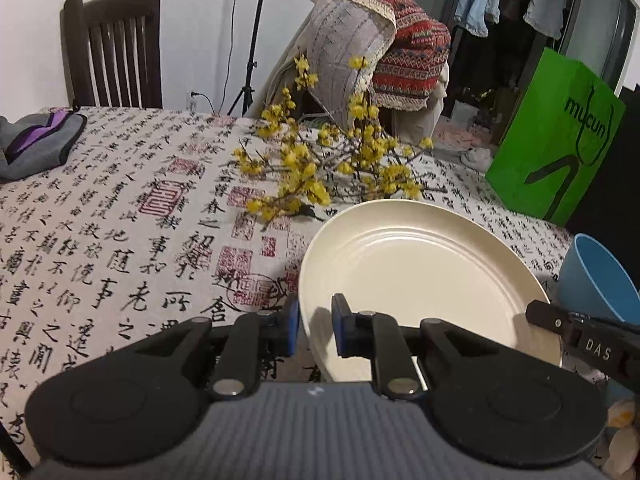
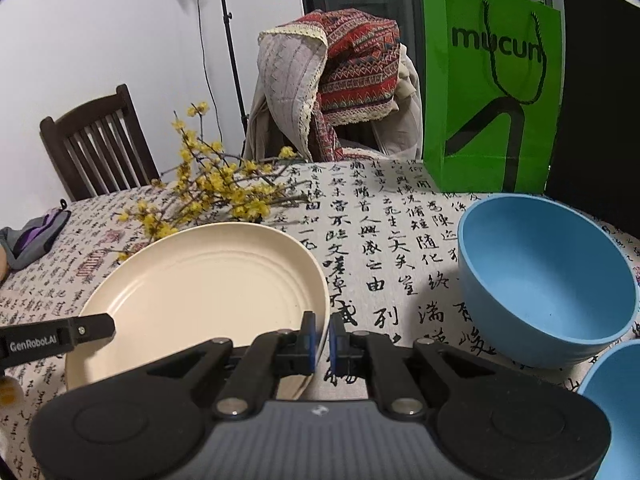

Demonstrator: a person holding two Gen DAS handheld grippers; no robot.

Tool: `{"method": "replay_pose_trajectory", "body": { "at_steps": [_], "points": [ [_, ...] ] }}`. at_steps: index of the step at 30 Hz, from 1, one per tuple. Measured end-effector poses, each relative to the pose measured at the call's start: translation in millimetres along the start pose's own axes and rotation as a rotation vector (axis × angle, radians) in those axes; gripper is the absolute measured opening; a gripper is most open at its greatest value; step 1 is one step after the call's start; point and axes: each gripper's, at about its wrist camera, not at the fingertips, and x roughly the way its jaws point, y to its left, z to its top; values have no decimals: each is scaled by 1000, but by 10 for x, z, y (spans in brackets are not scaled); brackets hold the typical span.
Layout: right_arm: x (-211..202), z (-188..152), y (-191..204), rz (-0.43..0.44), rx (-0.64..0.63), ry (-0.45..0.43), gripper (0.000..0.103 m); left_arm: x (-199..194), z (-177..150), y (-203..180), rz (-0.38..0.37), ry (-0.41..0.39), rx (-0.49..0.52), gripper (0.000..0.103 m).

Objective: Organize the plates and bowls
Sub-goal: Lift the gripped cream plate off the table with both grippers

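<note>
Cream plate gripped on opposite rims by left tongs and right tongs, both closed tight on it, held over calligraphy-clothed tabletop, blue bowl set beside it

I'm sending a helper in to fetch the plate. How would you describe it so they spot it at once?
Look at the table covered by the calligraphy-print tablecloth, just in front of the spray of yellow flowers. There sits a wide, shallow cream plate, with two blue bowls to its right. It is the only pale, flat dish there; the bowls are deep and blue.
</note>
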Motion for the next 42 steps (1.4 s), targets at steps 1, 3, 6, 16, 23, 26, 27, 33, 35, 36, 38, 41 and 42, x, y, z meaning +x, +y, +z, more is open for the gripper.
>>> {"method": "replay_pose_trajectory", "body": {
  "at_steps": [1,3,6,16,23,26,27,33,35,36,38,41,42],
  "points": [
    [-20,0,12,1,0,-3,7,-28,10,1,2,-2,-1,17],
    [-45,4,35,7,2,-6,6,-84,28,9,7,-5,-1,17],
    [-99,8,87,18,-1,-14,7,-188,44,52,7,-20,-14,17],
    [-325,4,213,43,2,-51,7,-471,23,157,17,-48,-21,17],
    [-434,-61,295,54,11,-59,6,-613,-13,217,28,-56,-24,17],
    [-467,-86,307,57,17,-58,6,-676,-39,226,30,-62,-20,17],
    [-477,-95,310,58,19,-58,7,-695,-49,232,30,-62,-21,17],
    [-578,-137,347,64,19,-66,6,-794,-101,256,35,-67,-20,17],
    [-601,-152,359,66,20,-66,6,-827,-119,272,38,-69,-18,17],
    [-612,-163,366,68,20,-66,6,-847,-130,280,39,-70,-17,17],
    [-637,-178,380,70,20,-66,7,-878,-145,300,38,-71,-21,17],
    [-683,-198,402,74,21,-69,7,-931,-165,321,41,-74,-18,17],
    [-698,-204,410,75,21,-71,7,-952,-171,323,42,-75,-17,17]
  ]
}}
